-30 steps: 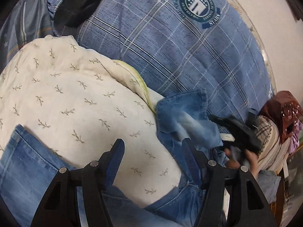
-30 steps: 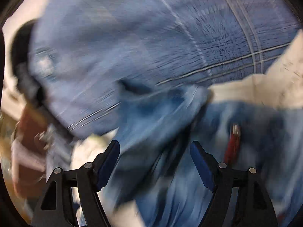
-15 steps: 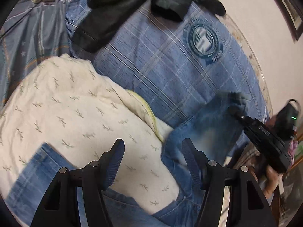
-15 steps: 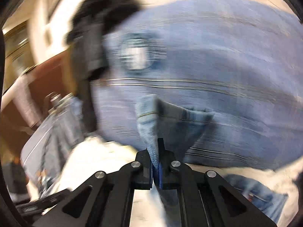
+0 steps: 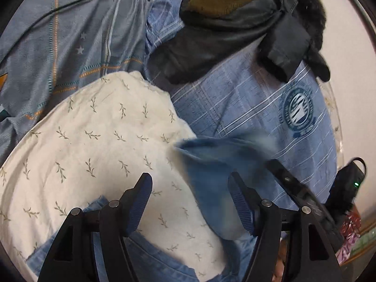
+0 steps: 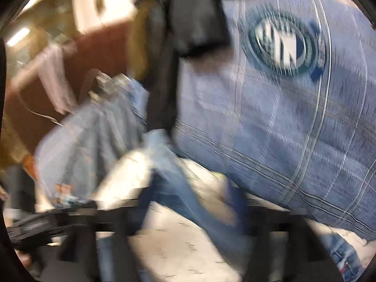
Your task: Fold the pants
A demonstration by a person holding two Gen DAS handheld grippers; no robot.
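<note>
Left gripper (image 5: 190, 202): jaws wide apart, holding nothing. A raised pant leg of the jeans (image 5: 211, 188) hangs partly between the fingers, blurred, touching neither pad for certain. Right gripper (image 6: 192, 199): badly smeared in its own view; its jaws look parted round the denim, but whether it grips cannot be told. In the left view its dark body (image 5: 303, 190) sits just right of the raised leg.

The jeans lie across a cream leaf-print cover (image 5: 94, 145), waist end near the camera, one leg lifted over it. Beyond lies a blue plaid quilt (image 5: 235, 108) with a round crest, and a dark jacket (image 5: 235, 30) at the far edge.

Judgement: the step is carrying the leg across to fold it. Do it well by keeping the hem taut, laying it square on the other leg, and pinning the crease with the free left gripper.

Only the left view shows the cover and leg sharply; only the right shows the brown furniture (image 6: 77, 70) at left.
</note>
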